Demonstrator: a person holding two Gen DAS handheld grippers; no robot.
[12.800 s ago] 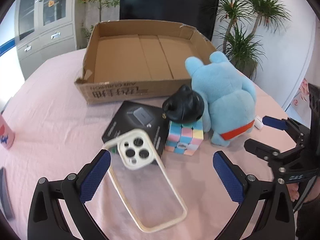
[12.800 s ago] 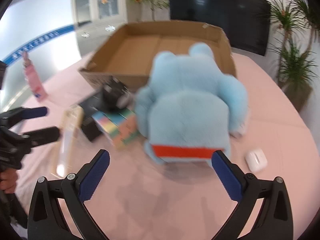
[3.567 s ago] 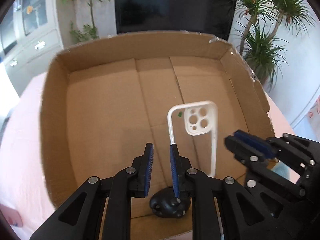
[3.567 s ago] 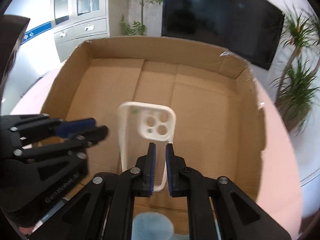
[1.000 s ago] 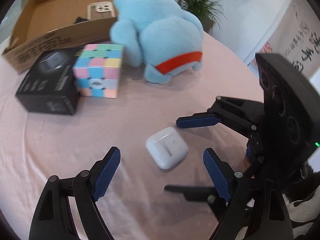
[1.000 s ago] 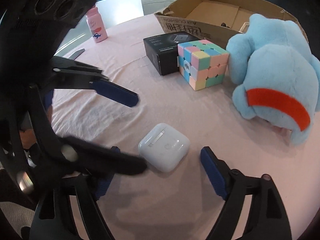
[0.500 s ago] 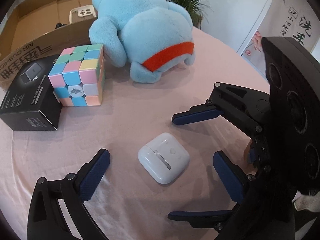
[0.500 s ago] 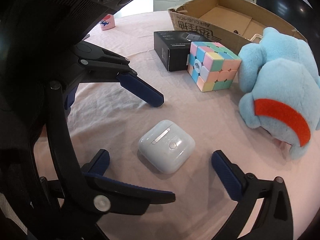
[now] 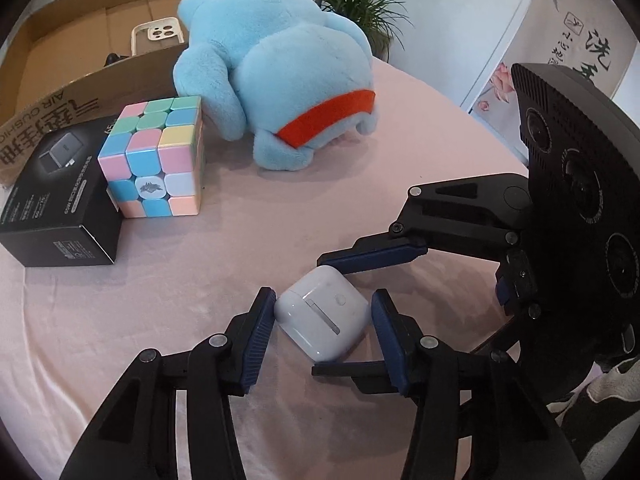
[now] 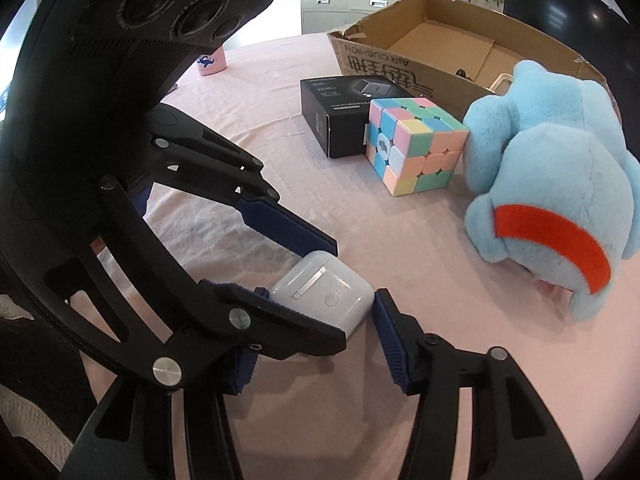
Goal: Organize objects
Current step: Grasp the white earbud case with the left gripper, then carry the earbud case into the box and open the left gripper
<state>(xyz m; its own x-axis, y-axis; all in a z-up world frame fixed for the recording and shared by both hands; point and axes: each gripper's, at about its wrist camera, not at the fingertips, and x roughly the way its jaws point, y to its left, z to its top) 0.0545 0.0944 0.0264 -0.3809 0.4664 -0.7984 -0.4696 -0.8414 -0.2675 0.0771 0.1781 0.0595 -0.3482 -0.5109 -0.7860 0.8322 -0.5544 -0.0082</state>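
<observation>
Printed text "AIR CUSHION" in dark capitals, with large Chinese characters beside it that are hard to make out, runs along the outer wall of the cardboard box [image 10: 400, 64]; it appears upside down in both wrist views. The black box [image 9: 56, 216] carries small white print on its top and side, too small to read. A hanging scroll [image 9: 576, 28] on the wall bears brushed Chinese calligraphy. The pastel cube [image 9: 154, 160] shows a small logo on its centre tile.
</observation>
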